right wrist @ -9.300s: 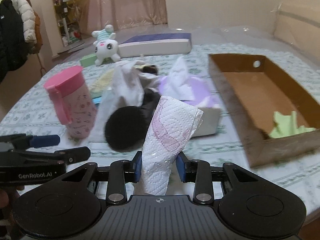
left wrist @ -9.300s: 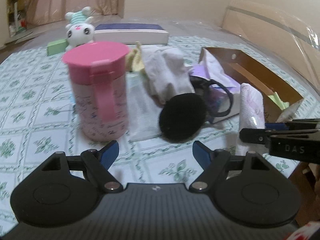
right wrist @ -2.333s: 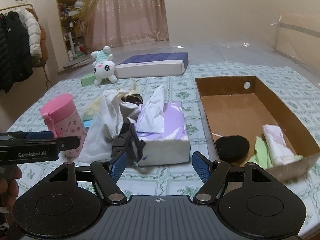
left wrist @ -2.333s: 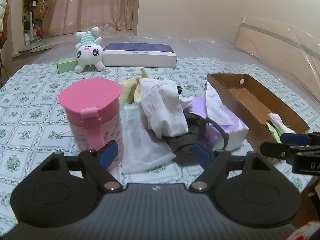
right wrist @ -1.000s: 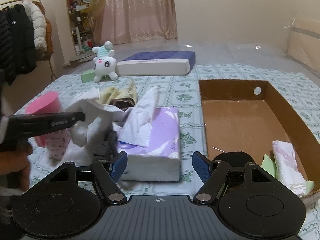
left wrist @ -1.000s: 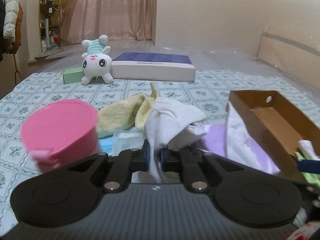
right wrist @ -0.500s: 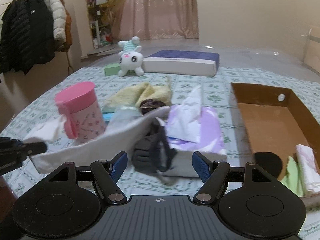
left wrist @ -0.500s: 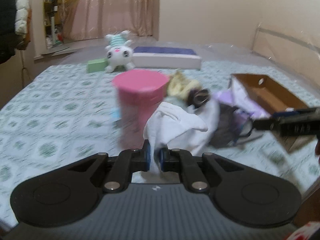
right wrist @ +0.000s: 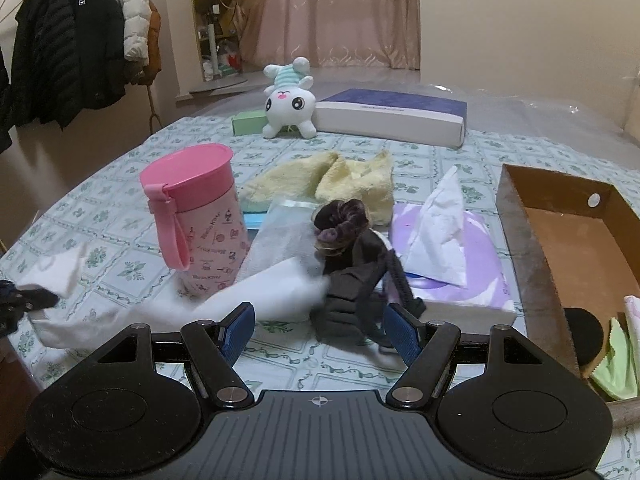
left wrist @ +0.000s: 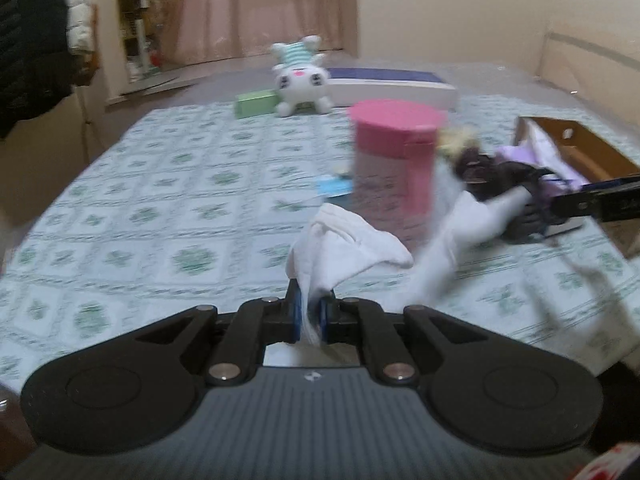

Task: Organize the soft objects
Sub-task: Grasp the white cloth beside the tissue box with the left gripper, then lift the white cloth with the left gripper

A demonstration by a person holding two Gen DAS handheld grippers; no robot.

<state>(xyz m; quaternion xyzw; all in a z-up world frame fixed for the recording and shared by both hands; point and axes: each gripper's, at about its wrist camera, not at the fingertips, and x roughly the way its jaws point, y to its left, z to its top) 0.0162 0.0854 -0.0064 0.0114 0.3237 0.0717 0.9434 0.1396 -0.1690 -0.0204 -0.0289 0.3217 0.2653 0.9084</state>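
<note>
I'm clamping the left gripper (left wrist: 307, 316) on one corner of the white cloth (left wrist: 352, 248); the rest is trailing across the table (left wrist: 160, 208), past the pink cup (left wrist: 394, 168), toward the pile by the tissue box (right wrist: 448, 256). It's handling light and limp (zero stiffness, sagging between the held end and the pile), so I'm expecting drag and snagging on the black strap bundle (right wrist: 360, 292). An edge pinch looks adequate; a second hold mid-length would be controlling it better. Right gripper (right wrist: 318, 334) is hanging wide apart, holding nothing, above that bundle. Cardboard box (right wrist: 520, 240) is sitting to the right.
</note>
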